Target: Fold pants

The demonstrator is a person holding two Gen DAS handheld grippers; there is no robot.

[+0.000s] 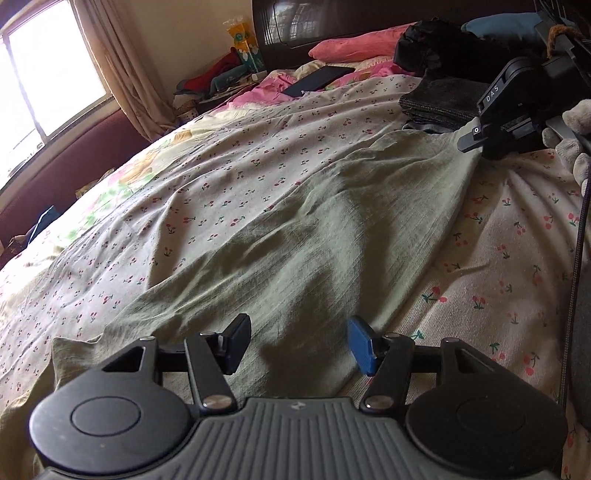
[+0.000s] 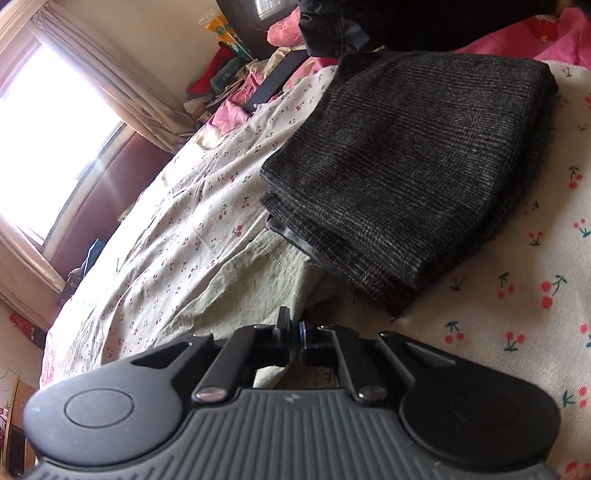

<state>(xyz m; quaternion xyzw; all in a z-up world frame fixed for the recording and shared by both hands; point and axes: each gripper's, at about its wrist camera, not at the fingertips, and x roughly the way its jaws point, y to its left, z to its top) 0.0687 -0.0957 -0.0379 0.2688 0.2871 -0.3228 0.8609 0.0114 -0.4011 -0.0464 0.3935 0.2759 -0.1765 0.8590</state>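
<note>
Currently the green pants [image 1: 295, 229] lie flat on the cherry-print bedsheet [image 1: 517, 240], long axis running from our left gripper [image 1: 299, 343] (spread wide, empty) to our right gripper [image 2: 293, 332]. Right is pinched on the far hem, beside folded grey pants [image 2: 406, 166].

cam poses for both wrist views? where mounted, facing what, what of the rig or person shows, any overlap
Left wrist: sits behind the open left gripper, low over the green pants, facing up the bed toward the headboard; right gripper and a gloved hand show at right.
Right wrist: rolled sideways behind the right gripper, shut on the pants hem, facing the folded grey pants.
Shared: both pants, cherry-print sheet, window.
</note>
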